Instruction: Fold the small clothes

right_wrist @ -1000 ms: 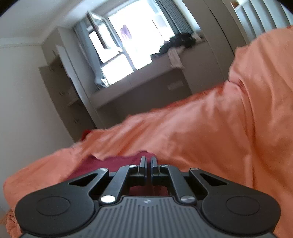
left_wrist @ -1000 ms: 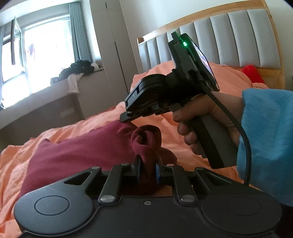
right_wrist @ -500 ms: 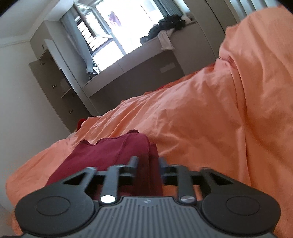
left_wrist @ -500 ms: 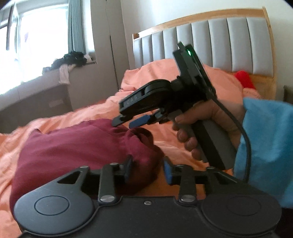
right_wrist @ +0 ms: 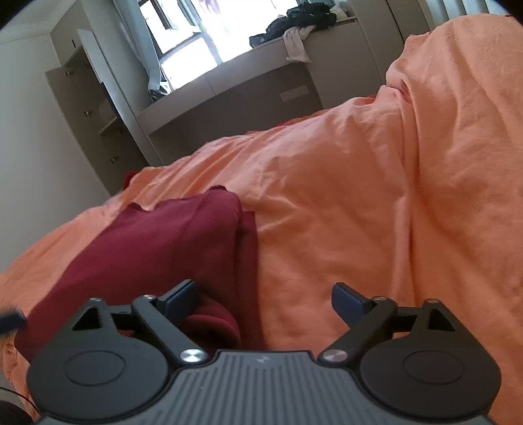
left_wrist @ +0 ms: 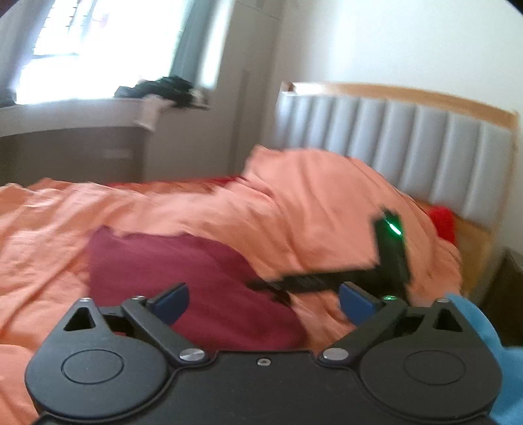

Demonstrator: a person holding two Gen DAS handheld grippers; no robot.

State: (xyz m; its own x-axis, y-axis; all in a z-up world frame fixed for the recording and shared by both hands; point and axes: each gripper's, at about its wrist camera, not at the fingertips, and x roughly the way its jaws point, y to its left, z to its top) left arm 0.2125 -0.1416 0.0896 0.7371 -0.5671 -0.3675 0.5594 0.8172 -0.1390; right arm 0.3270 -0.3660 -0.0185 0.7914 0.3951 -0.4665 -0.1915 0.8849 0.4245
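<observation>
A dark red garment [left_wrist: 196,278] lies folded on the orange bedcover [left_wrist: 310,202]. My left gripper [left_wrist: 263,300] hovers above its near edge, jaws opening wide, with nothing pressed between the blue pads [left_wrist: 171,299]. In the left wrist view my right gripper [left_wrist: 271,289] shows blurred at the garment's right edge. In the right wrist view the garment [right_wrist: 170,242] stretches away to the left. My right gripper [right_wrist: 264,297] is opening too. Its left finger sits beside a fold of the cloth, and the pads do not press it.
A grey padded headboard [left_wrist: 408,147] stands behind a heaped cover. A red item [left_wrist: 443,219] lies by it. A window ledge [right_wrist: 261,65] holds a pile of dark clothes [right_wrist: 304,16]. A cabinet [right_wrist: 85,108] stands at the left. A blue sleeve [left_wrist: 480,330] is at the right.
Both grippers were shut on the red garment's bunched edge and have let go and opened wide. The left gripper rose and rolled. The garment now lies flat.
</observation>
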